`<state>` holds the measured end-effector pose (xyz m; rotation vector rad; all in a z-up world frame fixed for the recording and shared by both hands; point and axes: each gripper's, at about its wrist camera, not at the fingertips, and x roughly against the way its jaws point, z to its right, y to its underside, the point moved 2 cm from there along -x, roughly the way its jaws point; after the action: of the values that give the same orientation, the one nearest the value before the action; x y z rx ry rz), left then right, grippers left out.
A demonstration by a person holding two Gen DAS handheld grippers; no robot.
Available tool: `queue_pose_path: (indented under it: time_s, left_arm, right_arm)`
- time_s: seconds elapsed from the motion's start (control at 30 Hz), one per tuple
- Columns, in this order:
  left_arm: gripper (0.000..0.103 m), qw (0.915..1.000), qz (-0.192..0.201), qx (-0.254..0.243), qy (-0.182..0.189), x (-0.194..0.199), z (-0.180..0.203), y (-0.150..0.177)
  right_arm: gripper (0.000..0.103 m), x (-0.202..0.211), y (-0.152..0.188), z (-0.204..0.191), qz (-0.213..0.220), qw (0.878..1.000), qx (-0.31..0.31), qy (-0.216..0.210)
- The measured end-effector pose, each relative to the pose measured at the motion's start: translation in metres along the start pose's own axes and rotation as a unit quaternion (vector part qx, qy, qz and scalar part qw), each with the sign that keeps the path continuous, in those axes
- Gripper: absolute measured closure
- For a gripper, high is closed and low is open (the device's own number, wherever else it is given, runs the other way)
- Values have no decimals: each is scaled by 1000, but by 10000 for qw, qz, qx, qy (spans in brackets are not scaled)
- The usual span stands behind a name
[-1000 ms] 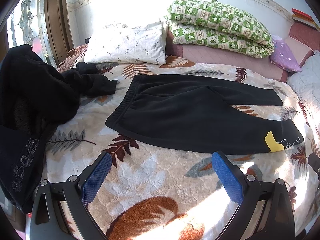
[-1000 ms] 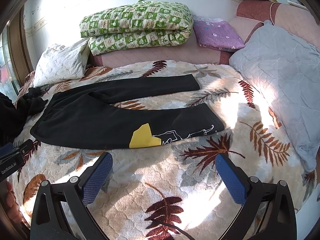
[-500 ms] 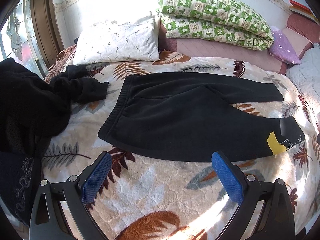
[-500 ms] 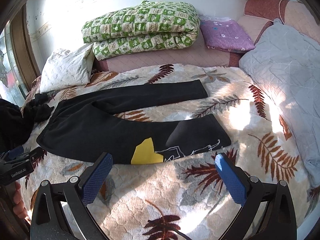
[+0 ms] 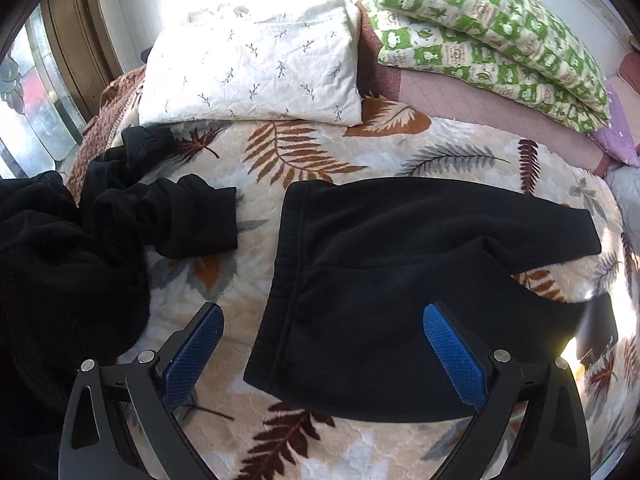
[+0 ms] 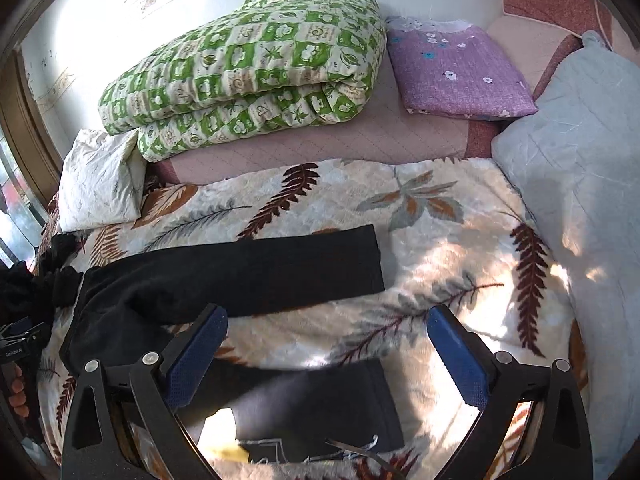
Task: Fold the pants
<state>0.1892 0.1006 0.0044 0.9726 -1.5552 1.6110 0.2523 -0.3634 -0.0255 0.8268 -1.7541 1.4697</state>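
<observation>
Both grippers' fingers (image 5: pixel 202 346) spread above black pants (image 5: pixel 400 280).

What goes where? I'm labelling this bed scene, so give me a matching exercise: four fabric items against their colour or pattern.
Items:
1. pants
2. folded quilt
3. small pillow
4. flat cushion

Descriptions:
A. purple with small flowers
B. plain black
C. green and cream checks
D. white with sprigs

Pairs: 1-B, 2-C, 3-D, 4-A
</observation>
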Motion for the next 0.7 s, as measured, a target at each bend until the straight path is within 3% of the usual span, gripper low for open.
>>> queue_pose_path:
  time_s: [0.13,0.33,0.53,0.7]
  left_arm:
    - [3,9992,-382,122,-82,-32,-14,-37]
    - [4,9984,-476,-12,-310,-77,-22,-94]
    - [5,9964,-769,337,-122,-124,-42,-124]
    - [7,9898,-1284,598,175,-167,-52,-125]
  right_arm:
    - [21,-51,-35,12,-404,9987,-25,-295]
    - [38,-135,-57,22,-1154,9917,-179,-529]
    - [40,-175,-58,35,-1281,9890,-371,-639]
    - [40,-188,-55,41,-1351,9875,-459,-664]
